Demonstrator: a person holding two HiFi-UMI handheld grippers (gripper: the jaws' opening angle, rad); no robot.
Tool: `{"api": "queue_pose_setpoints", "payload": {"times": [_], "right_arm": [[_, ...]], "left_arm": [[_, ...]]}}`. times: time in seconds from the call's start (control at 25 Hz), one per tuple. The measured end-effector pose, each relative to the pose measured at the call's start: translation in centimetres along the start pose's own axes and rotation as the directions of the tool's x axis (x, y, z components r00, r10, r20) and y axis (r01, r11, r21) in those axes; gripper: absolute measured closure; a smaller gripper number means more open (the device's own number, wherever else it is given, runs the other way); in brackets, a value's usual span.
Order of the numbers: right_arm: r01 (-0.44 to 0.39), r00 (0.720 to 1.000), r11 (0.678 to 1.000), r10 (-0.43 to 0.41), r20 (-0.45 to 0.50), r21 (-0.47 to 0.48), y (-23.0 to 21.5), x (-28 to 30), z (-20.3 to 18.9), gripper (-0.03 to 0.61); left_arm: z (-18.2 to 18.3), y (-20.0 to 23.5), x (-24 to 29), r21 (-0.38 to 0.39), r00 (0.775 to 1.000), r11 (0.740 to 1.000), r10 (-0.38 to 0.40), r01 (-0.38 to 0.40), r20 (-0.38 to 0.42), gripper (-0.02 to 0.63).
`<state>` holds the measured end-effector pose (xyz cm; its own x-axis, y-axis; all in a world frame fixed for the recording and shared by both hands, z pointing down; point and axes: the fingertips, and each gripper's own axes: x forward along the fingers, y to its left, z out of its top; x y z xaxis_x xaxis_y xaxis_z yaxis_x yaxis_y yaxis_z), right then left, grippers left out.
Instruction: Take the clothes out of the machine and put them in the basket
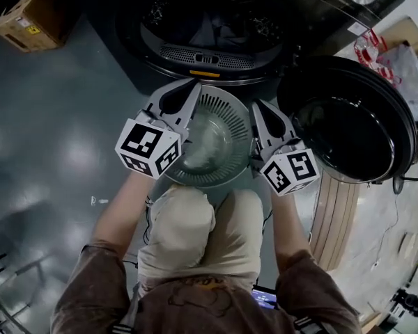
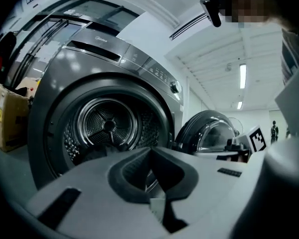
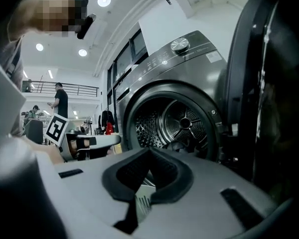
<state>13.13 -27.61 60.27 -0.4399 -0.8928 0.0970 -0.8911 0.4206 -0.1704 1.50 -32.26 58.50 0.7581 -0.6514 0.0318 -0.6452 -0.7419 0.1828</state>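
Note:
A round grey slotted basket [image 1: 226, 106] hangs over the person's knees, just in front of the machine's open drum [image 1: 216, 19]. My left gripper [image 1: 189, 89] lies along the basket's left rim and my right gripper [image 1: 256, 108] along its right rim. Both are shut, with a strip of the slotted rim [image 3: 142, 203] pinched low between the jaws. In the left gripper view the left gripper [image 2: 150, 149] points level at the drum. The right gripper [image 3: 149, 151] does the same in its own view. Dark clothes [image 2: 97, 153] lie heaped at the bottom of the drum [image 3: 182, 126].
The machine's round door [image 1: 352, 120] stands swung open at the right, close beside my right gripper. A cardboard box [image 1: 31, 16] sits on the floor left of the machine. The person's knees [image 1: 202, 228] are right under the basket. People stand far off [image 3: 60, 101].

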Motion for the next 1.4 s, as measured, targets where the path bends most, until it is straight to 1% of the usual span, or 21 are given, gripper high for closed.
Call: {"api": "queue_pose_setpoints", "payload": {"times": [0.28, 0.48, 0.76, 0.84, 0.96, 1.16, 1.24, 1.4], "right_arm": [[0.000, 1.000, 1.000, 0.000, 0.016, -0.004, -0.6, -0.9, -1.6, 0.581], [0.009, 0.999, 1.000, -0.009, 0.038, 0.004, -0.6, -1.1, -1.1, 0.581], [0.017, 0.999, 1.000, -0.018, 0.047, 0.014, -0.3, -1.7, -1.1, 0.581], [0.015, 0.999, 1.000, -0.016, 0.044, 0.011, -0.1, -1.8, -1.2, 0.581], [0.013, 0.999, 1.000, -0.013, 0.041, 0.006, 0.3, -1.8, -1.3, 0.581], [0.012, 0.999, 1.000, -0.012, 0.032, -0.003, 0.6, -1.7, -1.5, 0.581], [0.012, 0.999, 1.000, -0.012, 0.032, -0.004, 0.6, -1.7, -1.5, 0.581], [0.015, 0.999, 1.000, -0.015, 0.032, -0.005, 0.4, -1.7, -1.6, 0.581]], "left_arm": [[-0.6, -1.3, 0.1, 0.040, 1.000, 0.999, -0.006, 0.006, 0.017, 0.611], [0.0, -1.6, 0.1, 0.036, 0.999, 0.999, 0.008, -0.009, 0.033, 0.611], [0.1, -1.7, 0.0, 0.069, 0.998, 0.997, 0.038, -0.041, 0.044, 0.611], [0.1, -1.6, -0.2, 0.075, 0.998, 0.996, 0.047, -0.051, 0.050, 0.557], [0.1, -1.4, -0.2, 0.070, 0.998, 0.996, 0.044, -0.048, 0.055, 0.544], [-0.1, -1.3, 0.3, 0.044, 0.999, 0.999, 0.015, -0.017, 0.035, 0.419], [-0.3, -1.3, 0.6, 0.051, 1.000, 0.999, 0.003, -0.004, 0.017, 0.370], [-0.9, -1.3, 1.4, 0.080, 1.000, 0.997, -0.019, 0.020, -0.014, 0.303]]}}
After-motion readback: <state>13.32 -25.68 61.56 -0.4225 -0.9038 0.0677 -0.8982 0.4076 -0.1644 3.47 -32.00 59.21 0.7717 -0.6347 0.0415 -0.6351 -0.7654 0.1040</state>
